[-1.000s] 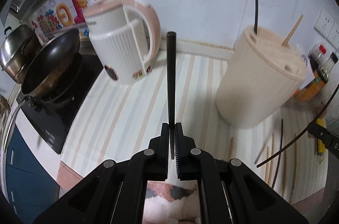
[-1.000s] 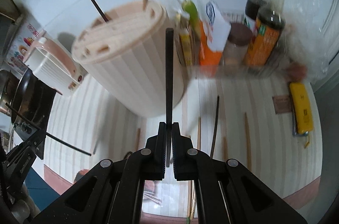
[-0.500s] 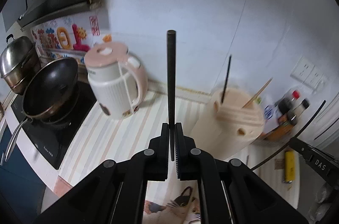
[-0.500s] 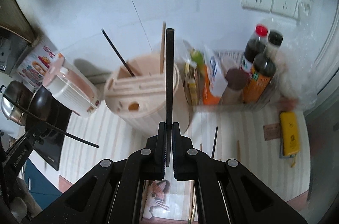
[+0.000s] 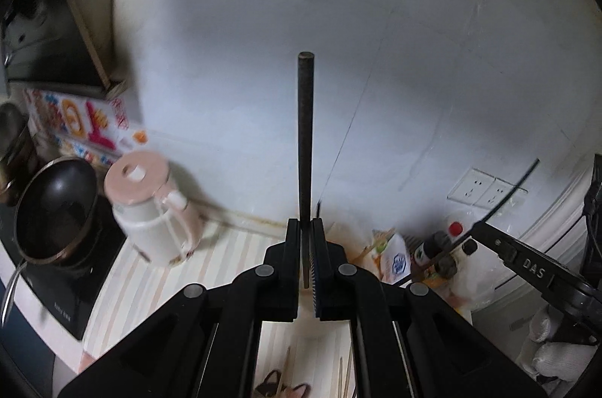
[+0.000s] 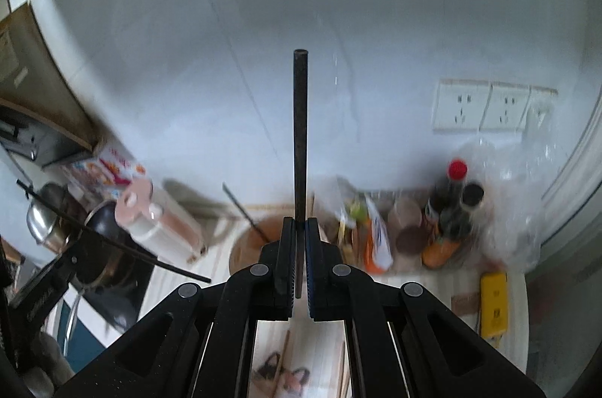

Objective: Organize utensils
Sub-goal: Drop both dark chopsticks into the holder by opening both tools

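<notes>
Because each black chopstick is pinched only at its lower end, the left gripper (image 5: 306, 247) clamped on one chopstick (image 5: 305, 149) and the right gripper (image 6: 297, 243) on another chopstick (image 6: 300, 134), both sticking up well above the striped counter (image 5: 158, 285), either could pivot or slip in the jaws and miss a slot in the utensil holder (image 6: 244, 247). Most of that holder sits behind the right gripper, its slots unseen, and motion blur smears the kettle (image 5: 150, 209) and bottles (image 6: 455, 206).
</notes>
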